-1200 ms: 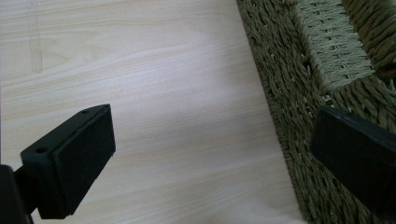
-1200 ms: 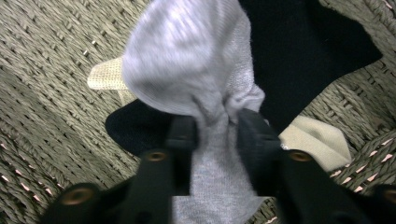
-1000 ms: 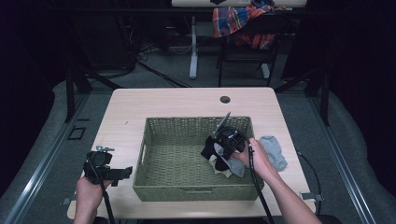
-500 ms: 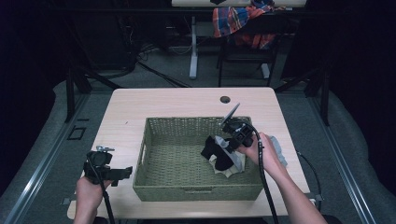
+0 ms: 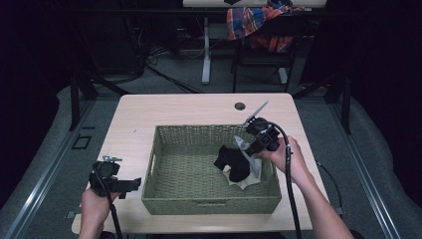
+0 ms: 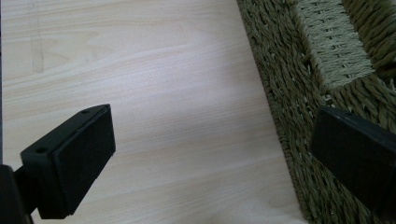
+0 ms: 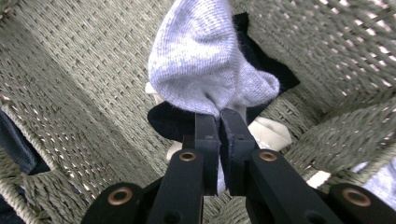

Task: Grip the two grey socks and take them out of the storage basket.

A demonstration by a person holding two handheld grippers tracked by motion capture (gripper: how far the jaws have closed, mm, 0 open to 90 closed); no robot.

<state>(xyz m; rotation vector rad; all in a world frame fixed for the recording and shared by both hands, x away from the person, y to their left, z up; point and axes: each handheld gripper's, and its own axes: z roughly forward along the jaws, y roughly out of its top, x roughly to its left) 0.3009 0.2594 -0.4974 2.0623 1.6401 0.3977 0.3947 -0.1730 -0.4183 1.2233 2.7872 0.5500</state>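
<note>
My right gripper [image 7: 219, 116] is shut on a light grey sock [image 7: 205, 65], which hangs from its jaws above the inside of a woven green basket [image 7: 70, 93]. In the high view the right gripper [image 5: 247, 147] hovers over the basket's right half with the grey sock [image 5: 250, 162] dangling. Below it on the basket floor lie a black sock [image 5: 230, 159] and a cream sock [image 5: 245, 182]. My left gripper [image 5: 132, 185] rests low at the table's front left, open and with nothing between its jaws. The left gripper [image 6: 210, 158] points along the basket's outer wall [image 6: 299, 93].
The basket's rim [image 5: 209, 128] stands in the middle of a light wooden table [image 5: 174, 109]. A pale bluish cloth [image 7: 380, 179] shows just outside the basket rim. A cable hole [image 5: 240, 106] sits at the table's back. A chair with plaid cloth [image 5: 259, 22] stands beyond.
My right gripper has risen and drawn toward the basket's right rim, lifting the grey sock off the pile. The left gripper has stayed where it was.
</note>
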